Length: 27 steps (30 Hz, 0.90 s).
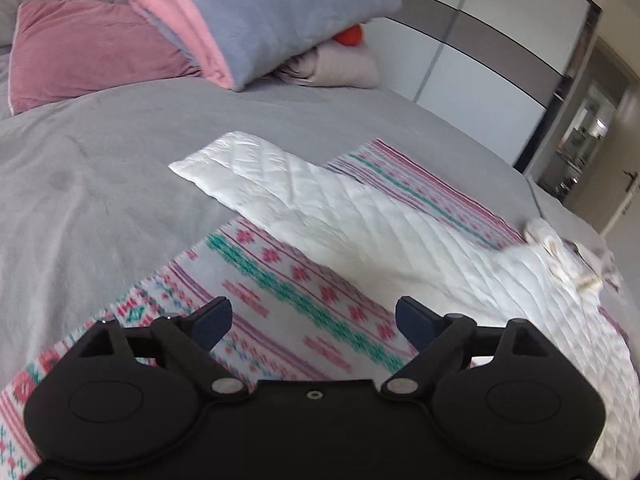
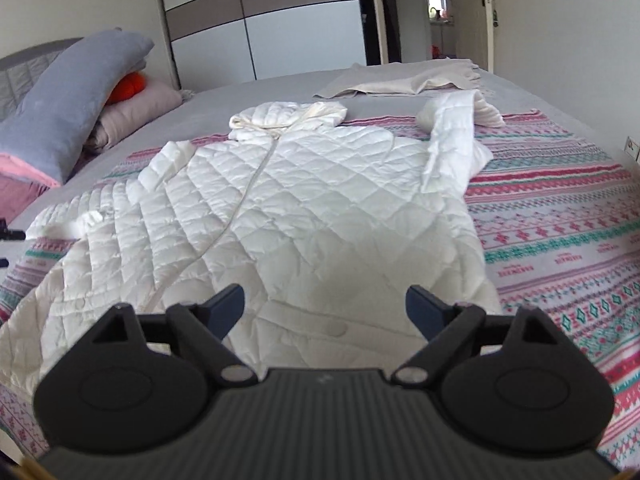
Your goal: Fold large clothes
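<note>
At the bottom of each wrist view, the left tongs (image 1: pixel 312 320) and right tongs (image 2: pixel 325 308) are hanging spread wide, gripping nothing, the right above the hem. Beyond them, mid-frame, the white quilted coat (image 2: pixel 288 208) is lying flat, front up, on the patterned blanket (image 2: pixel 560 216), probably spread out for folding. Farther back, one sleeve (image 2: pixel 452 148) is lying doubled over.

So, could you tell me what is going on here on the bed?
A person with a gripper in each hand is folding a white quilted coat, which lies spread front-up on a patterned blanket on the bed. Both the left gripper and the right gripper are open and hold nothing. One sleeve stretches out sideways; the other sleeve lies bent near the shoulder.
</note>
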Tool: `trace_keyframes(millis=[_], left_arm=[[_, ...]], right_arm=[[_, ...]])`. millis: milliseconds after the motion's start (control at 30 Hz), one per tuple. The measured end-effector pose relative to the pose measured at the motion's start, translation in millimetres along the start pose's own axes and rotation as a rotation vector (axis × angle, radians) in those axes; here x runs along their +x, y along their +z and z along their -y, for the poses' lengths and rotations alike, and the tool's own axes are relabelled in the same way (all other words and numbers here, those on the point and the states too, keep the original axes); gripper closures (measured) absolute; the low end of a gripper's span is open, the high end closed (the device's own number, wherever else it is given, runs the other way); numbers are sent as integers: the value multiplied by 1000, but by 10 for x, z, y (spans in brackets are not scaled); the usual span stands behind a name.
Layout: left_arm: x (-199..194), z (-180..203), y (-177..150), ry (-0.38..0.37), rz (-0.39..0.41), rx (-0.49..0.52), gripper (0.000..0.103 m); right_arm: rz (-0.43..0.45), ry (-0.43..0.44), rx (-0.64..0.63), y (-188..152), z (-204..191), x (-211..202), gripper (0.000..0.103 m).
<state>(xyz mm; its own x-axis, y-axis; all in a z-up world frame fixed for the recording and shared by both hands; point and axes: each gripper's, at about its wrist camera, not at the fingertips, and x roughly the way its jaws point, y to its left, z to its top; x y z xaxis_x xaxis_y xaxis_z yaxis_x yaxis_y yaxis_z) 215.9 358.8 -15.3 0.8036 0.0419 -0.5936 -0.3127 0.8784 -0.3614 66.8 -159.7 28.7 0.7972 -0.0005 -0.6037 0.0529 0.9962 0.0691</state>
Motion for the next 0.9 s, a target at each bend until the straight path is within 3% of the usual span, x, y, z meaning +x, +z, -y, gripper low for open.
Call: trace_keyframes(millis=[33,133,233,300,367,533,633,733,833,867,900], left_arm=[[140,-100,81,19,6,-46,16],[537,-359,280,69,13,-172,34],[789,-525,406,80,74,-263,55],[918,-541,475,86,90,-255,91],[935,-509,485,105,128,-234,99],[614,-342,342,272,373,-76,101],[609,-338,340,432,435,-8,101],[676,-425,418,531,371,19,100],[631,-457,466,501,252,33,94],[571,-433,459,482,240,44,84],[506,-397,445,459,230,56,65]], right_arm=[[-3,6,-23,2,-60,54,15],[0,57,-76,6,-175,199,15],[-11,68,-134,-17,-280,351,15],[-36,54,-162,-39,-323,471,15],[-63,31,-169,-65,-308,573,15],[-71,36,-140,-47,-267,595,15],[-86,52,-125,-47,-231,560,15],[-93,45,-135,-60,-237,521,15],[-71,40,-157,-57,-223,431,15],[-61,38,-159,-52,-211,398,15],[-52,34,-158,-47,-195,366,14]])
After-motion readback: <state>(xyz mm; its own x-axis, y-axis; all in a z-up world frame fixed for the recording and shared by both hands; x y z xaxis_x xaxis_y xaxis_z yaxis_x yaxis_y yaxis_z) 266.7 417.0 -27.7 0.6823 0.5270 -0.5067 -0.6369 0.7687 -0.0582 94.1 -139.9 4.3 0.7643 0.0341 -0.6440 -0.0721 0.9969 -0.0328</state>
